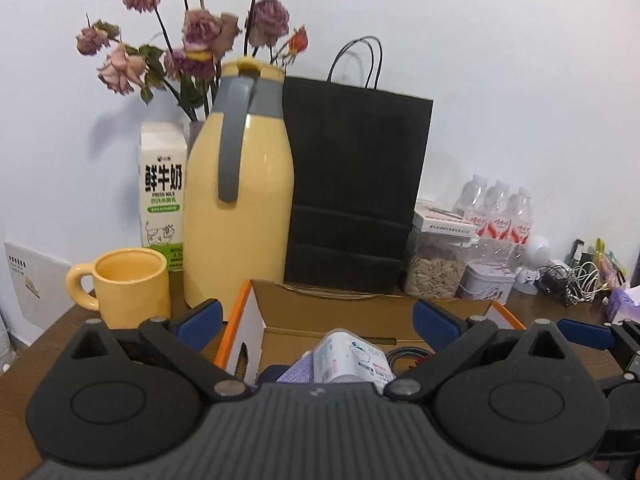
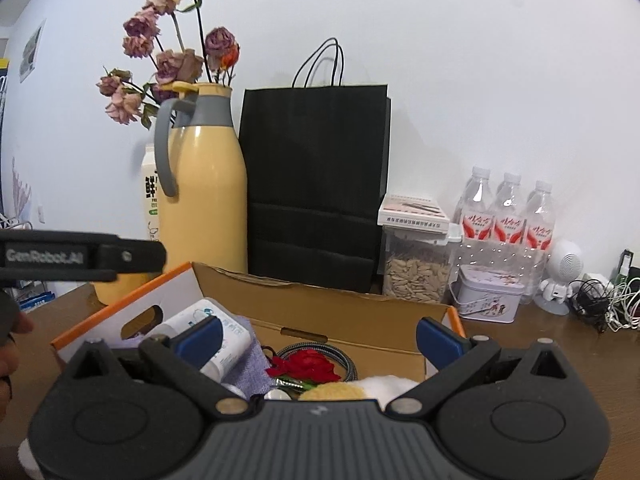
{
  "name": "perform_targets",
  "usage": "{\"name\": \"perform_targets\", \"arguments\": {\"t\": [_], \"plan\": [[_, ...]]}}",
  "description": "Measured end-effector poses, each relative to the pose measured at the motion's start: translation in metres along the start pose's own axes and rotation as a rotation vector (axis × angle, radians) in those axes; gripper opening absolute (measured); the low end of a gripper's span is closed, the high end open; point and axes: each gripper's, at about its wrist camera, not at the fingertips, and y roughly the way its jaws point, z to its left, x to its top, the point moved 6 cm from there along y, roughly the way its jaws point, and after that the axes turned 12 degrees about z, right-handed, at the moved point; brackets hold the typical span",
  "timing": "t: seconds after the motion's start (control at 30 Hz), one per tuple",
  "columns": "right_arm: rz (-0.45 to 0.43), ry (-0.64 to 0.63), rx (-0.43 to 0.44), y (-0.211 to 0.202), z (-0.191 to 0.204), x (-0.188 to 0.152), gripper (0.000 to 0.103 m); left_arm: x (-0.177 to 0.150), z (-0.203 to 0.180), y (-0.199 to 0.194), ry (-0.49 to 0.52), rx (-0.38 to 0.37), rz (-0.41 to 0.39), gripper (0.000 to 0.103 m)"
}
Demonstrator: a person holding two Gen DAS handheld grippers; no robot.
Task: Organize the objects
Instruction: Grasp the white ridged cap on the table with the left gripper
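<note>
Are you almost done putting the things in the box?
Looks mostly done: the cardboard box already holds a white bottle, a purple cloth, a red flower and a cable. Nothing is in hand: left gripper and right gripper are open and empty. The yellow mug sits outside, maybe left.

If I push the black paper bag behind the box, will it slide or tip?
Probably tip. The black paper bag stands tall and narrow with its handles up, so a high push would likely topple it toward the wall. Its thin paper sides look creased and would likely buckle rather than resist. What is inside cannot be seen, so its weight is uncertain.
</note>
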Motion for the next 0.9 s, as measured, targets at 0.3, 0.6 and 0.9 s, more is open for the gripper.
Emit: {"name": "perform_targets", "arguments": {"t": [0.3,0.6,0.9], "plan": [[0.000,-0.024,-0.016,-0.032,0.002,-0.024,0.103,-0.016,0.004,-0.032,0.016,0.009,0.001,0.103],[0.078,-0.034,-0.031,-0.047,0.000,-0.068,0.103,-0.050,0.016,-0.048,0.020,0.020,0.072,0.103],[0.152,-0.041,-0.035,-0.052,0.002,-0.102,0.103,-0.091,0.029,-0.051,0.039,0.043,0.181,0.103]]}}
